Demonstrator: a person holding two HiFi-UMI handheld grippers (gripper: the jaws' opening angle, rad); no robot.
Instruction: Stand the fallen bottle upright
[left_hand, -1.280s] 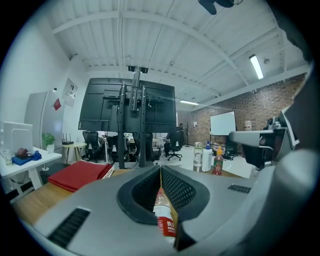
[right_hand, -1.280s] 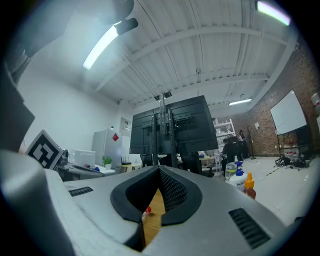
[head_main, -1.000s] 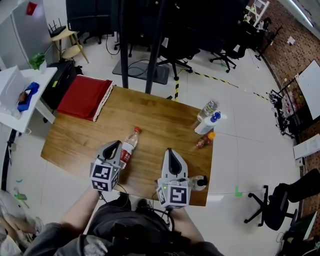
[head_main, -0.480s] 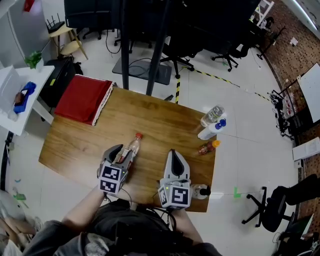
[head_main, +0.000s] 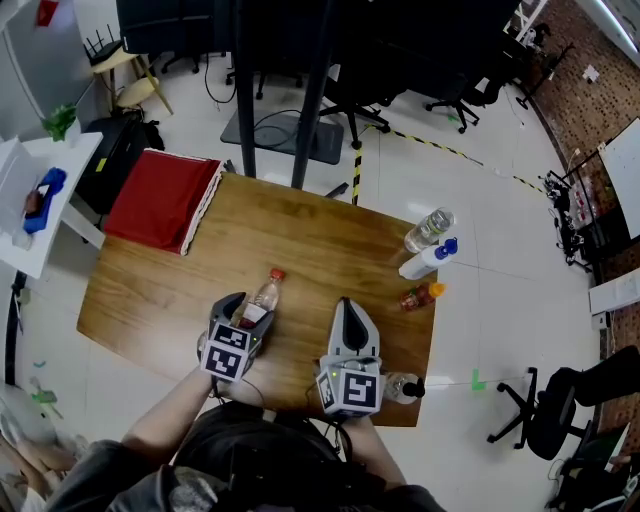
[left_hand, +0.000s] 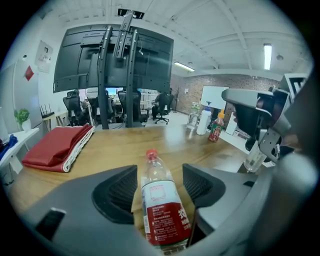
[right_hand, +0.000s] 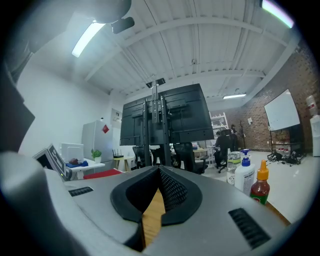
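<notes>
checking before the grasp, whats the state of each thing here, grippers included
fallen bottle, lying on its side on the table, cap on, not gripped
left gripper, open around the fallen bottle, fingers have just been opening, not pressing it
right gripper, shut, empty
red cloth, folded
clear bottle, upright
white bottle, upright
sauce bottle, upright, capped

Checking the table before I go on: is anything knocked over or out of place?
Yes. The red-capped bottle lies on its side on the wooden table, cap pointing away from the person, between the jaws of the left gripper; they have just been opening and do not press on it.
</notes>
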